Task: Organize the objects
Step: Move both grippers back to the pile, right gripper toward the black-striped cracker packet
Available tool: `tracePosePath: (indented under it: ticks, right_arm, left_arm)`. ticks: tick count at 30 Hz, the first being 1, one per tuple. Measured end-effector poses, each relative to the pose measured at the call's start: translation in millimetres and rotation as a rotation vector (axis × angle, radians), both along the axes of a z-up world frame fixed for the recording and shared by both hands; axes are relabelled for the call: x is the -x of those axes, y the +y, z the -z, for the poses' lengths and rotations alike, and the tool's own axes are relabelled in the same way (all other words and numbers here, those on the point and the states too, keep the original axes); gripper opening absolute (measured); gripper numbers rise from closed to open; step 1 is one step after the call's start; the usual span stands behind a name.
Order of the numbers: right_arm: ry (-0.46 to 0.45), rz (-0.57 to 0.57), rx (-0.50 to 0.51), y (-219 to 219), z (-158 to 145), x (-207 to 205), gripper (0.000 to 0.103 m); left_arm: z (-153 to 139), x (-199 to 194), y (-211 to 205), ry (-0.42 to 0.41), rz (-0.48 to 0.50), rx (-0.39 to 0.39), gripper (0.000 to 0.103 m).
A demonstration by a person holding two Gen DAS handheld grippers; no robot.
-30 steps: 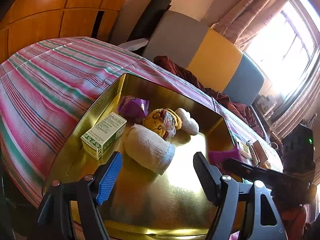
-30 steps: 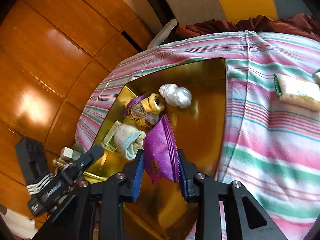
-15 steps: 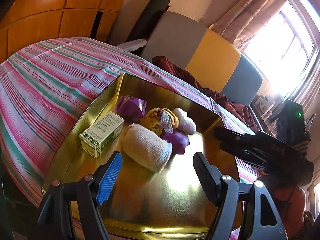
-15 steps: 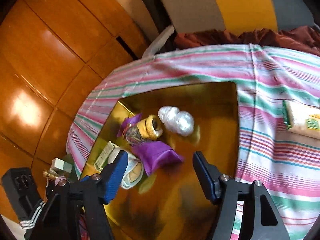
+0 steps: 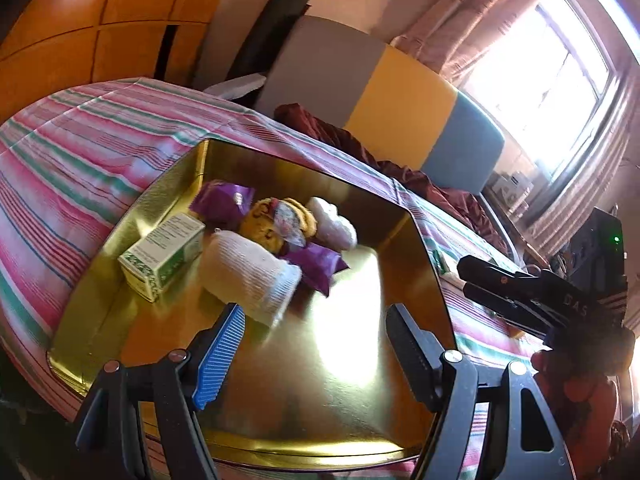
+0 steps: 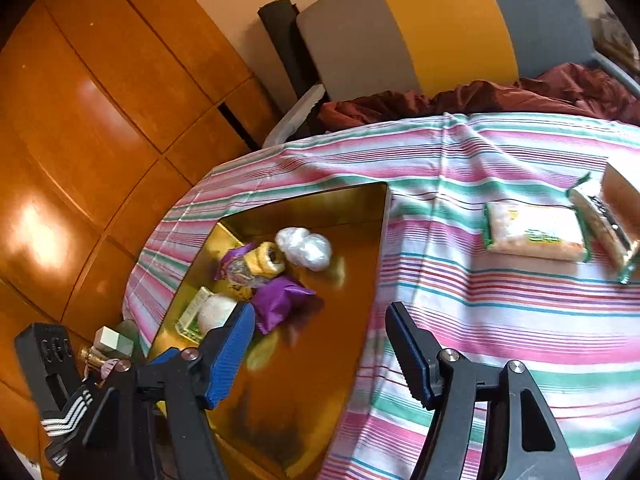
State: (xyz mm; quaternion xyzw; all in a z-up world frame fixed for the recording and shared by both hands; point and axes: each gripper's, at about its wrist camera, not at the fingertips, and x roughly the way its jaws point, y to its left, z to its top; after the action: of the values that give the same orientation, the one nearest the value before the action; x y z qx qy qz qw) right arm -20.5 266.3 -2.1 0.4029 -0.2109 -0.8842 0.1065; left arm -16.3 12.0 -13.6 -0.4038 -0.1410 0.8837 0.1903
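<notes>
The only lettering that can be made out is "DAS", in pale capitals on the black body of the right gripper (image 5: 532, 292) where it shows in the left wrist view. The green-and-white box (image 5: 162, 258) in the gold tray (image 5: 132, 216) carries lines of small print on its top face, too fine and blurred to read. The green-edged packet (image 6: 536, 232) on the striped cloth (image 6: 480, 300) bears a printed label, also illegible.

Gold tray (image 5: 404, 240): near and right floor bare, open to a gripper from above; far-left corner crowded by green box (image 5: 162, 258), white roll (image 5: 250, 276), purple packet (image 5: 316, 266); raised rim blocks low sideways entry.
</notes>
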Motion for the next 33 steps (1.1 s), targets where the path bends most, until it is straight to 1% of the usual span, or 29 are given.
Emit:
tracePosePath:
  ticks: [7,14,17,23,24,26,28,30,33]
  right_arm:
    - [-0.028,0.041,-0.015,20.9,11.0,-11.3,0.069]
    - [-0.067,0.116,-0.030,61.0,27.3,-36.4,0.069]
    - [-0.097,0.156,-0.054,83.2,37.8,-48.7,0.070]
    - [-0.142,0.264,-0.062,133.8,55.9,-74.5,0.070]
    - [-0.143,0.271,-0.068,139.7,56.3,-74.3,0.070]
    - [-0.126,0.268,-0.118,149.6,51.0,-66.1,0.070]
    - [-0.078,0.266,-0.185,159.2,38.8,-50.4,0.070]
    - [-0.051,0.270,-0.217,167.6,30.6,-34.8,0.068]
    - [-0.066,0.284,-0.287,184.1,26.5,1.1,0.062]
  left_arm:
    - [-2.1,-8.3,12.6,0.011,0.043,0.005,0.074]
    - [-6.5,-17.9,29.7,0.023,0.093,0.019,0.074]
    - [-8.9,-23.1,44.0,0.026,0.140,0.030,0.074]
    - [-16.6,-33.8,75.0,0.049,0.249,0.050,0.074]
    - [-18.1,-36.5,82.0,0.051,0.270,0.053,0.074]
    - [-19.9,-40.0,93.9,0.049,0.303,0.052,0.074]
    - [-21.9,-45.1,105.3,0.047,0.336,0.050,0.074]
    - [-23.7,-51.0,113.0,0.049,0.363,0.052,0.074]
    - [-25.4,-58.6,124.0,0.057,0.398,0.074,0.074]
